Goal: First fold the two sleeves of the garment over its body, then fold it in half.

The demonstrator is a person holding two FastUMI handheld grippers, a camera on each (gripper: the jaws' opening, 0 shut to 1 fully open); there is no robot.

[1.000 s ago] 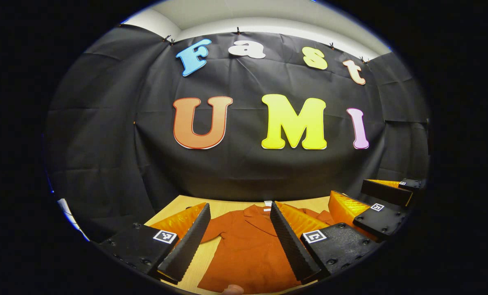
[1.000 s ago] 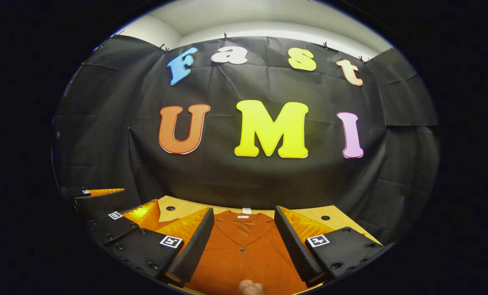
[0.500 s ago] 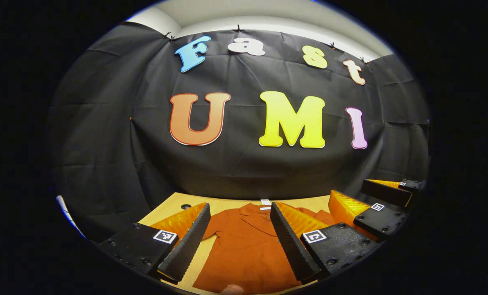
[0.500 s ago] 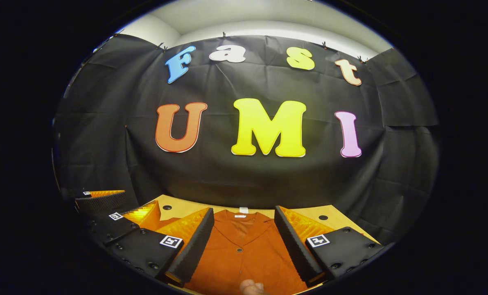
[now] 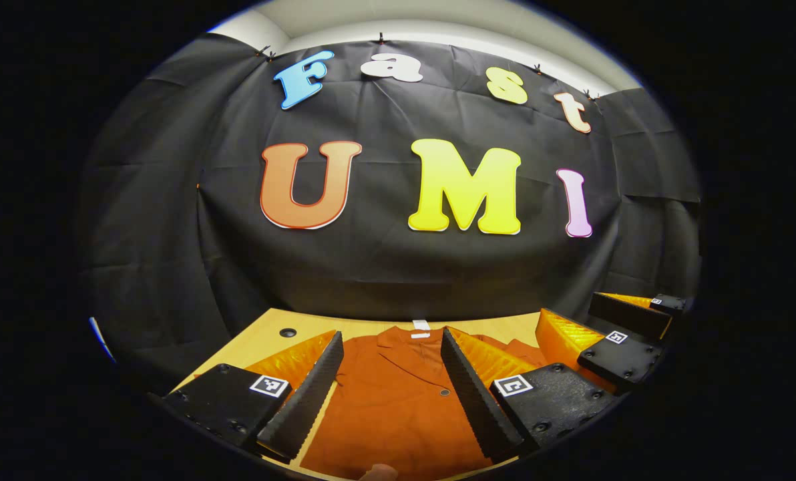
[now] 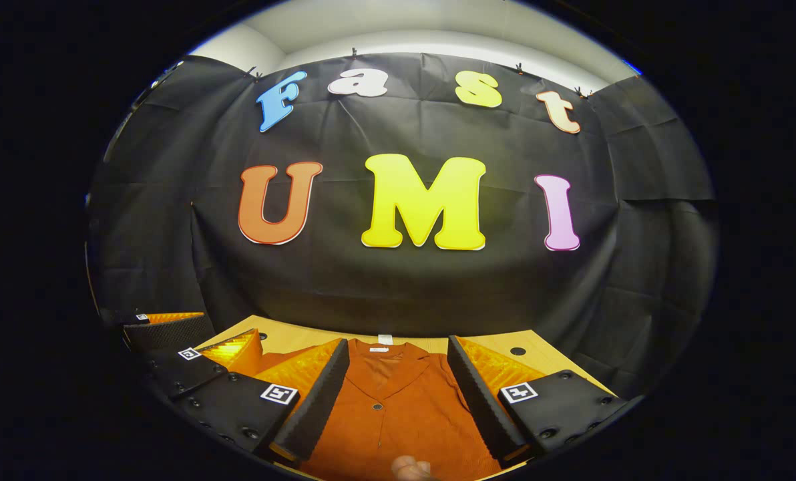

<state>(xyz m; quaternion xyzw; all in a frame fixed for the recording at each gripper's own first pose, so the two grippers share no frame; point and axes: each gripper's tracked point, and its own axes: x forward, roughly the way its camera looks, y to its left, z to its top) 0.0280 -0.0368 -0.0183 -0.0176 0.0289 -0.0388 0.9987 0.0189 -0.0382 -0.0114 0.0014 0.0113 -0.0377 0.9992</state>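
Black cloth wall creased and clipped along its top edge, pale ceiling lit above, light wooden table with round holes in front

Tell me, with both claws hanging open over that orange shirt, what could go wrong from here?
The left gripper and right gripper hover close side by side over the shirt, so they might bump. Both aim at the shirt's body, so closing there could bunch the buttoned front rather than catch a sleeve. The shirt reaches the table's near edge and could slide off.
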